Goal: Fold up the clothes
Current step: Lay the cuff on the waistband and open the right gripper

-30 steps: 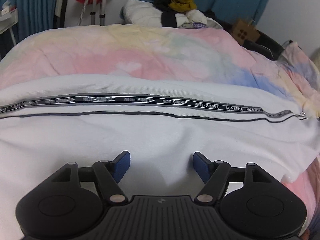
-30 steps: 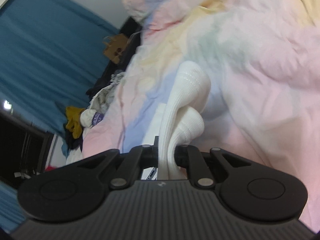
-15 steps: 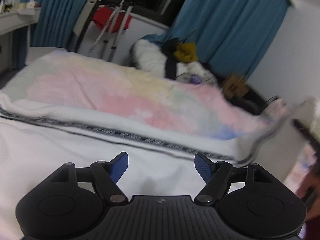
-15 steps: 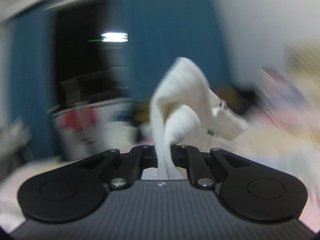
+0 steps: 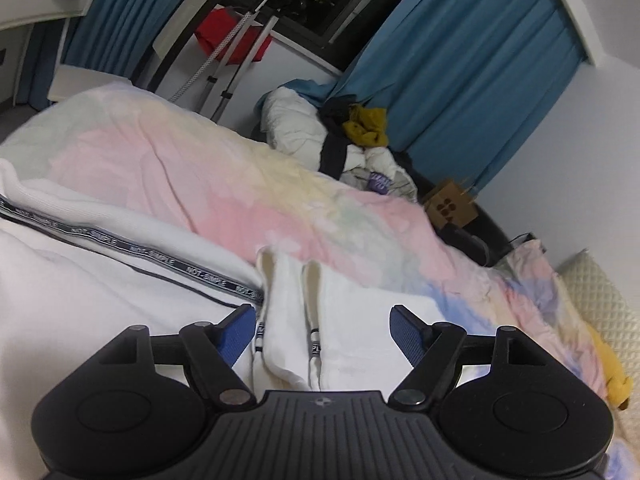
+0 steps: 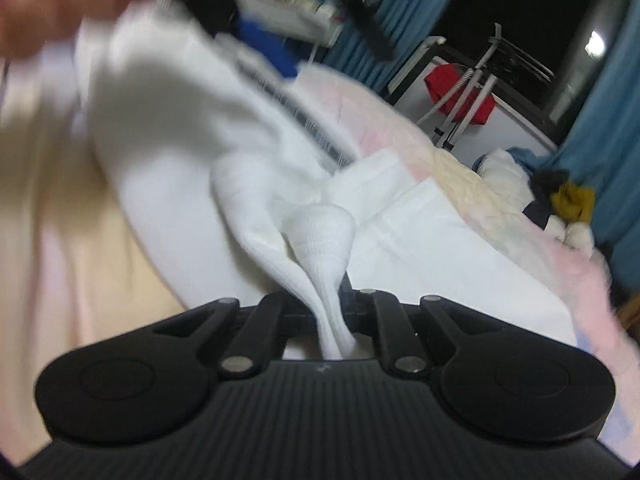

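Note:
A white garment (image 5: 100,296) with a black "NOT-SIMPLE" stripe (image 5: 132,246) lies on the pastel bedspread (image 5: 248,192). Its far end (image 5: 292,312) is folded back over the body and lies between my left fingers. My left gripper (image 5: 322,330) is open just above this folded end, blue pads apart. My right gripper (image 6: 334,316) is shut on a bunched fold of the white garment (image 6: 320,236) and holds it over the garment's body (image 6: 420,248). The right wrist view is motion-blurred.
A pile of clothes (image 5: 352,136) lies at the bed's far end below blue curtains (image 5: 472,92). A drying rack with a red item (image 5: 228,32) stands behind the bed. A cardboard box (image 5: 450,204) and a yellow toy (image 5: 614,372) sit to the right.
My right gripper has swung the garment's end across and brought it over the body. The folded end now lies between my left fingers. My left gripper has tilted up and stayed open.

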Demonstrator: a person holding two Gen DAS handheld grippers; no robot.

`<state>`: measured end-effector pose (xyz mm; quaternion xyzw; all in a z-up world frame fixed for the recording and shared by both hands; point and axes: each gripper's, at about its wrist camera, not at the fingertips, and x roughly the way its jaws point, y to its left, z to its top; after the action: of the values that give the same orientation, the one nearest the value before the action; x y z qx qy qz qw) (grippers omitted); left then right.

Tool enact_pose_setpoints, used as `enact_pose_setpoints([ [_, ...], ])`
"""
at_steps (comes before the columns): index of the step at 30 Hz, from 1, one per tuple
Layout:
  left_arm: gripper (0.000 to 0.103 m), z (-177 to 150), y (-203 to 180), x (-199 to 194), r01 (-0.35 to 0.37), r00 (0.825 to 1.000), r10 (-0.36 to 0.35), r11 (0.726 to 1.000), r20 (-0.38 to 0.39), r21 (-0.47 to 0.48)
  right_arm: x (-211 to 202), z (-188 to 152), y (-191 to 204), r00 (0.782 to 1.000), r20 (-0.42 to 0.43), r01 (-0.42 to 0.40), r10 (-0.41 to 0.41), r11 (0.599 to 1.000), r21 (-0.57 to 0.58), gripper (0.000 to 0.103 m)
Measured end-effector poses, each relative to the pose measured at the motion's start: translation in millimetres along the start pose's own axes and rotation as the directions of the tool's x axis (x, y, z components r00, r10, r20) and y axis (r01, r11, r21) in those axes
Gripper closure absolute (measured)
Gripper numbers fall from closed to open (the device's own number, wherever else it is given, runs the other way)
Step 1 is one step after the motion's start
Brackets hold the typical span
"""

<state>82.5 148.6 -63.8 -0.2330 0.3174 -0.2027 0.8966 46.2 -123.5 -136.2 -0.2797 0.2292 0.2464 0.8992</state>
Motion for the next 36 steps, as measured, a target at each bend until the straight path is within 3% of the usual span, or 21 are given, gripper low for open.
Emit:
enact_pose_setpoints([
  [8, 0.027, -7.4, 5.4, 12.7, 0.012, 0.999, -0.012, 1.0, -0.04, -0.014, -10.3, 2.3, -7.8, 0.995, -0.003, -0.103, 0.104, 0.993, 0.052, 0.091],
  [14, 0.027, -15.1, -0.8, 12.6, -0.007, 0.999, 0.008, 1.0, -0.043, 0.011, -12.3, -0.3, -1.8, 0.996, 0.014, -0.088, 0.088, 0.996, 0.027, 0.085],
  [17, 0.027, -18.9, 0.3, -2.4, -0.066, 0.997, 0.065, 0.998, -0.028, -0.011, -15.0, 3.1, -4.8, 0.993, 0.015, -0.118, 0.117, 0.992, 0.048, 0.069],
  [19, 0.023, -21.2, 2.8, -18.3, -0.119, 0.993, 0.119, 0.992, -0.011, -0.036, -18.0, 3.3, -10.6, 0.988, 0.036, -0.154, 0.151, 0.983, 0.099, 0.037],
  [21, 0.021, -22.0, 7.3, -39.3, -0.18, 0.983, 0.181, 0.982, 0.015, -0.065, -22.8, 4.1, -13.3, 0.979, 0.058, -0.204, 0.198, 0.97, 0.13, 0.016],
  [24, 0.019, -20.4, 19.4, -74.5, -0.258, 0.963, 0.264, 0.96, 0.047, -0.11, -30.4, 5.8, -16.3, 0.958, 0.092, -0.282, 0.27, 0.945, 0.168, 0.015],
  [28, 0.002, -18.3, 40.6, -125.9, -0.319, 0.931, 0.345, 0.928, 0.121, -0.192, -46.6, 10.2, -22.7, 0.928, 0.167, -0.363, 0.333, 0.908, 0.211, 0.015],
  [30, 0.002, -22.3, 57.1, -146.7, -0.339, 0.912, 0.385, 0.9, 0.139, -0.273, -55.5, 11.6, -32.8, 0.917, 0.225, -0.382, 0.329, 0.887, 0.26, 0.015],
  [31, 0.002, -26.1, 64.6, -153.1, -0.378, 0.893, 0.432, 0.873, 0.128, -0.309, -59.9, 12.0, -38.2, 0.911, 0.254, -0.392, 0.326, 0.874, 0.286, 0.015],
  [33, 0.004, -31.1, 76.9, -160.0, -0.447, 0.854, 0.512, 0.815, 0.095, -0.368, -63.1, 11.1, -50.5, 0.92, 0.284, -0.363, 0.271, 0.861, 0.355, 0.015],
  [34, 0.004, -32.8, 82.7, -162.5, -0.457, 0.844, 0.529, 0.795, 0.087, -0.398, -60.5, 9.5, -56.3, 0.937, 0.267, -0.318, 0.223, 0.861, 0.397, 0.015],
  [36, 0.003, -34.0, 91.8, -163.3, -0.426, 0.856, 0.51, 0.787, 0.084, -0.446, -51.3, 5.3, -67.1, 0.975, 0.193, -0.193, 0.111, 0.855, 0.481, 0.015],
])
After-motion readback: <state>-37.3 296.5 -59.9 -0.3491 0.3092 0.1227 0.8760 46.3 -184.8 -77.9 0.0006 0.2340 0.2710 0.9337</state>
